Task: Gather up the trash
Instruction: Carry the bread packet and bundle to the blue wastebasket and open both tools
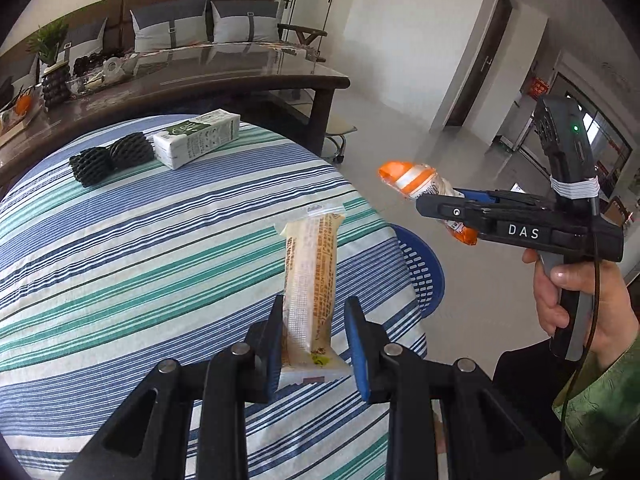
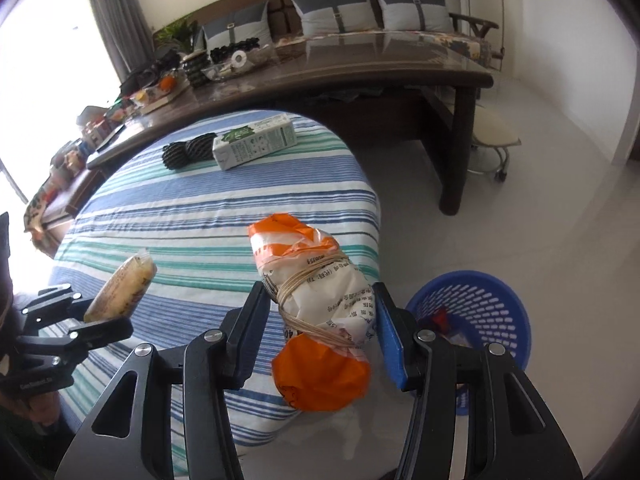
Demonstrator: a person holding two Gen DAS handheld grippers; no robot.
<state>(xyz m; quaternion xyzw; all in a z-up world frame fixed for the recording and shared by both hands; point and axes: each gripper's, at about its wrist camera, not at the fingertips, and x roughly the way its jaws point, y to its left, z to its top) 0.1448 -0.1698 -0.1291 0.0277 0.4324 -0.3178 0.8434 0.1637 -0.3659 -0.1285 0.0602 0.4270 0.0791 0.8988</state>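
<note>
Gripping a long cream snack wrapper (image 1: 310,280) between its blue pads, the left gripper (image 1: 316,344) holds it upright above the striped tablecloth (image 1: 120,248); the left pad presses the wrapper, though whether the right pad touches it is hard to tell from this angle. In the right wrist view the same wrapper (image 2: 120,288) juts up from the left gripper (image 2: 86,316) over the cloth's near left part.

The right gripper (image 2: 320,320) is clamped on an orange-and-white bag bundle (image 2: 316,312) tied round with pale elastic bands, carried above the near right edge of the tablecloth (image 2: 224,208). From the left wrist camera the right gripper (image 1: 430,204) and its bundle (image 1: 416,184) hang in the air beyond the cloth's right edge, with the person's right hand (image 1: 560,292) on the handle.

A blue perforated basket (image 2: 480,304) stands on the floor just beside the cloth's near right corner, something red inside it. At the far side of the cloth lies a green-and-white carton (image 2: 256,140), and touching its left end is a black foam net (image 2: 188,150).
</note>
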